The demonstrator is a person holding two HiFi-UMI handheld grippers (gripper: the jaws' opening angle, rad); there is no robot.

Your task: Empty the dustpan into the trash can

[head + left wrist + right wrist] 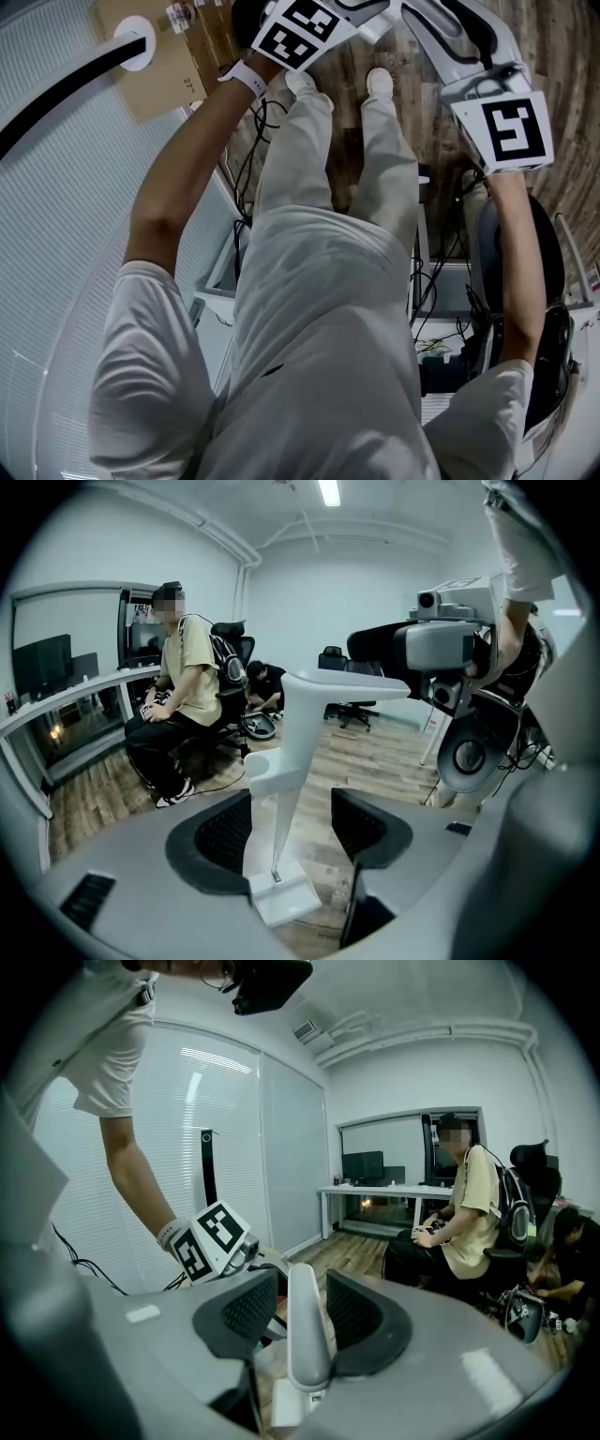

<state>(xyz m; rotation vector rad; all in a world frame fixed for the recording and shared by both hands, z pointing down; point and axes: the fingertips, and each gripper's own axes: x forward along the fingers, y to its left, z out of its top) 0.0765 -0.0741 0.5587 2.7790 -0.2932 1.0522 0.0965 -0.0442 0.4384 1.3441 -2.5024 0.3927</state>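
Two grippers are sharing one white dustpan (279, 900), which is showing at the bottom centre of the left gripper view, down by the wood-plank floor (375, 761). Your left gripper (291, 806) is standing released, the pan's upright handle (295, 742) passing loose between its jaws. Your right gripper (300, 1281) is likewise gaping around the grip (307, 1335). A person (178, 696) is sitting at left beside a long white desk (66, 700); blinds (225, 1129) are covering the glass wall.

Office is indicated by desk (375, 1191) with monitors (361, 1166), swivel chairs (230, 632) and blind-covered glass partitions (225, 1138).
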